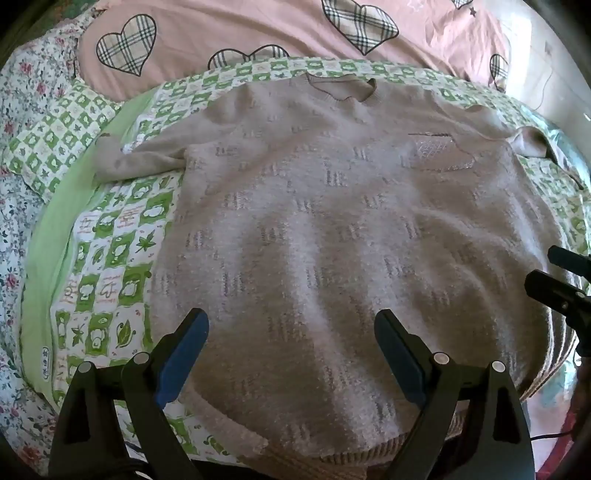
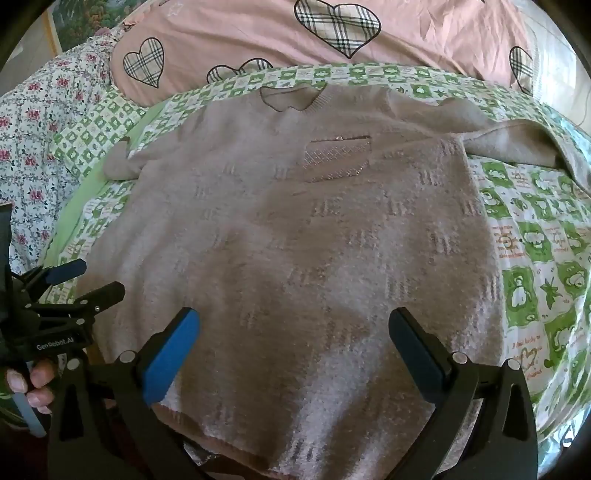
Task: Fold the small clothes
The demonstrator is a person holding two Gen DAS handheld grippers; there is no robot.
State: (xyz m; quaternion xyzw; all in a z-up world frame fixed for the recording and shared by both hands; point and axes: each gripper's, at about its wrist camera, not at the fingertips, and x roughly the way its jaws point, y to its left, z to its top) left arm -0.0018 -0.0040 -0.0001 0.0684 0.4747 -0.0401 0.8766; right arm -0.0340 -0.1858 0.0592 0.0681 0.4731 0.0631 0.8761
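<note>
A beige knitted sweater (image 1: 332,229) (image 2: 295,236) lies flat and face up on a green-and-white checked blanket (image 1: 110,266) (image 2: 535,266), collar at the far side and hem near me. Both sleeves are spread outwards. A shiny chest pocket (image 1: 436,151) (image 2: 336,158) shows on it. My left gripper (image 1: 291,328) hovers open above the hem's left half, nothing between its blue pads. My right gripper (image 2: 295,328) hangs open over the hem's right half, also empty. The right gripper's fingertips (image 1: 554,269) show at the right edge of the left wrist view, and the left gripper (image 2: 85,277) at the left edge of the right wrist view.
A pink duvet with plaid hearts (image 1: 258,33) (image 2: 295,40) lies bunched behind the sweater. A floral sheet (image 1: 22,110) (image 2: 37,122) covers the bed at the left. A person's hand (image 2: 33,384) holds the left gripper's handle.
</note>
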